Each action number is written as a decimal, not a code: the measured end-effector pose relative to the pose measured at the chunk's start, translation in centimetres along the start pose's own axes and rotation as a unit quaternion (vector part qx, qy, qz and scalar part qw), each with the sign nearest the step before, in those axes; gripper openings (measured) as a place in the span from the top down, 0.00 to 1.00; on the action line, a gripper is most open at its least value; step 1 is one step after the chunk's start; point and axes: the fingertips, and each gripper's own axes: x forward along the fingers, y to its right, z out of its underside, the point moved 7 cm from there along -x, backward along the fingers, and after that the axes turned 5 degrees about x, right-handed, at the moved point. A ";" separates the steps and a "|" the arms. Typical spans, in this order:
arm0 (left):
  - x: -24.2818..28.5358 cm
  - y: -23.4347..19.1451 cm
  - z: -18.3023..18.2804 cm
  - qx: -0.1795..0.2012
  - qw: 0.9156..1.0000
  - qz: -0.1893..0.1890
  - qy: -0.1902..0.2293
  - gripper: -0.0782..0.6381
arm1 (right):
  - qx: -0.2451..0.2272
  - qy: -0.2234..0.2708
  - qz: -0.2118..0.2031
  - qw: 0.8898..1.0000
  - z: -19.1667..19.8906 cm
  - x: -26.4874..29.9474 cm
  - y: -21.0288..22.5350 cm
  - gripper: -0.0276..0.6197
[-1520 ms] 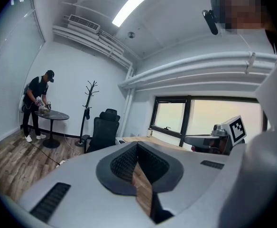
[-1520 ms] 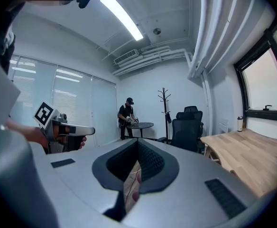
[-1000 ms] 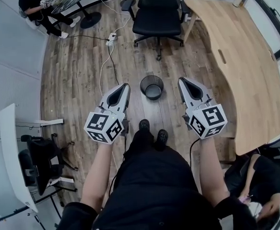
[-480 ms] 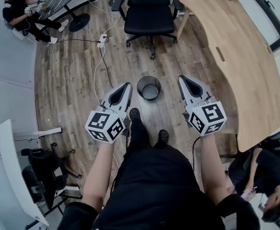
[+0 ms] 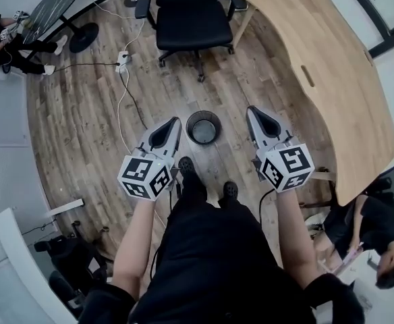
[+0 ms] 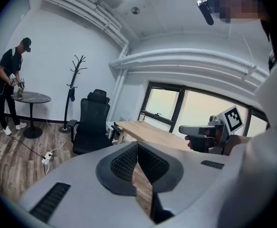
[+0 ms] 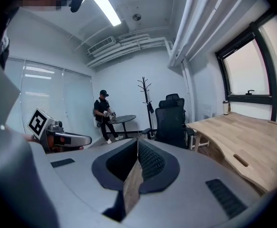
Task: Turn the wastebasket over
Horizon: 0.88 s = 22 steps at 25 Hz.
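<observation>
One wooden tabletop [image 5: 332,79] is sweeping from one to four o'clock, and one black office chair [image 5: 190,19] is sitting at twelve. One wastebasket [image 5: 204,127] is standing mouth-up on the floor, dead centre. Two claws are flanking it, the left claw [image 5: 175,121] at nine and the right claw [image 5: 251,111] at three, both clenching on nothing. I'm guessing clenched tips risk shoving the wastebasket, sending it skidding chairward rather than flipping.

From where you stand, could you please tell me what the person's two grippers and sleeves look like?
The left gripper and right gripper are light grey wedge-shaped shells tapering to a tip, with black ribbed pads. Each carries a white cube with black square markers. A thin dark cable hangs under the right one. The person's sleeves are black and short.
</observation>
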 end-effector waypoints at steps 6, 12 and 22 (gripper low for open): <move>1.6 -5.1 3.1 -0.017 0.998 0.032 -0.046 0.87 | 0.014 -0.044 0.035 0.998 2.5 3.7 -1.7 0.91; 3.7 -7.9 8.2 -0.047 0.990 0.058 -0.123 0.87 | 0.032 -0.089 0.063 0.994 5.5 5.5 -2.8 0.91; 7.8 -6.4 15.1 -0.019 0.970 0.129 -0.205 0.86 | 0.040 -0.134 0.101 0.985 10.3 6.3 -1.0 0.91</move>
